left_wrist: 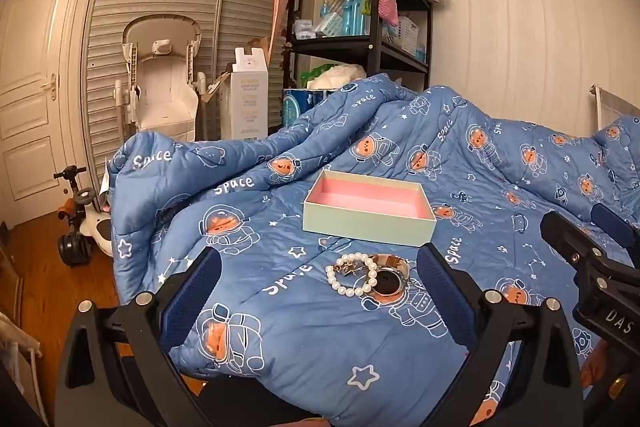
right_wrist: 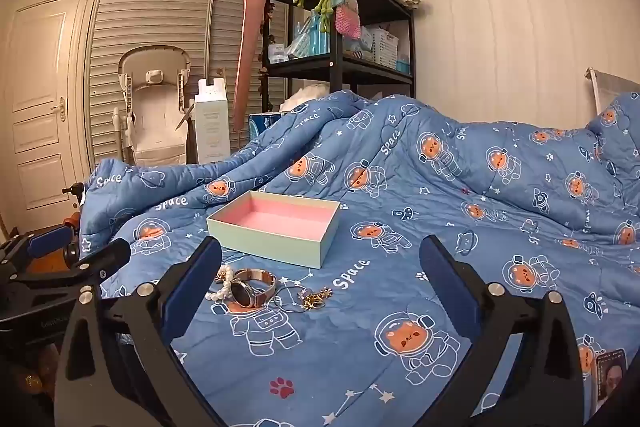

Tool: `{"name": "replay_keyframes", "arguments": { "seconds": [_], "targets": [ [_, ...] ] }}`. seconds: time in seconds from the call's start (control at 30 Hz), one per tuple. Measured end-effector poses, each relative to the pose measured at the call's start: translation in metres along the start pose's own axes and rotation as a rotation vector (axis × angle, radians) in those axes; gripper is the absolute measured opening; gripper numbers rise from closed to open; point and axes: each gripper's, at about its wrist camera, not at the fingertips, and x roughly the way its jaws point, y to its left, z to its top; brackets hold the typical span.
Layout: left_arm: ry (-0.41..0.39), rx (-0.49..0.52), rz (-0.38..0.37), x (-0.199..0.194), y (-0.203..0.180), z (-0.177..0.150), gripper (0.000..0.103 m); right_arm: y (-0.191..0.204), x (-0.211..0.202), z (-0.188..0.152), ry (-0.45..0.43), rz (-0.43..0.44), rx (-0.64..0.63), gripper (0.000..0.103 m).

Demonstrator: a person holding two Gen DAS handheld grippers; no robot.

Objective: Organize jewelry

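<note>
The left gripper [left_wrist: 318, 263] fills the foreground of its own camera, its two blue-padded fingers [left_wrist: 192, 297] spread wide with nothing between them but the blue space-print quilt [left_wrist: 280, 339]. Just ahead of those fingers lies the jewelry: a pearl bracelet [left_wrist: 352, 274] in a loop, touching a rose-gold watch [left_wrist: 390, 277] with a dark round face, and a small gold piece [left_wrist: 349, 267] resting inside the pearl loop, too tangled to tell whether it is a charm or a chain.

Beyond the pile, near but not touching it, sits an open box [left_wrist: 366, 223] with pale green walls and a pink lining, nothing visible inside it.

The right gripper [right_wrist: 320, 259] is likewise spread wide and holds nothing, hovering over the quilt. In its view the watch [right_wrist: 250, 287] lies just beside its left finger [right_wrist: 192, 291], the pearls [right_wrist: 222, 277] partly hidden behind that finger, and a thin chain with gold stars [right_wrist: 314, 298] trails to the right of the watch. The box [right_wrist: 276, 239] stands just behind them.

A black shelf unit [left_wrist: 376, 39] stands against the wall behind the bed.
</note>
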Motion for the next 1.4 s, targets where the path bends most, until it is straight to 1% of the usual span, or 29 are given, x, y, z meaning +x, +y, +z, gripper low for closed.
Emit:
{"name": "replay_keyframes", "arguments": {
  "seconds": [0.27, 0.33, 0.6, 1.4],
  "targets": [
    [0.000, 0.009, -0.013, 0.000, -0.003, 0.000, 0.096, -0.001, 0.001, -0.001, 0.004, 0.002, 0.006, 0.098],
    [0.003, -0.002, 0.000, 0.000, 0.000, 0.000, 0.096, -0.001, 0.000, 0.000, 0.003, 0.002, 0.005, 0.098],
    [0.006, -0.004, -0.001, -0.002, 0.009, -0.006, 0.096, 0.001, 0.002, -0.003, 0.003, 0.003, -0.002, 0.098],
    [0.011, -0.006, -0.002, 0.002, 0.008, -0.004, 0.096, 0.002, 0.001, -0.001, 0.006, -0.004, 0.004, 0.098]
  ]
}}
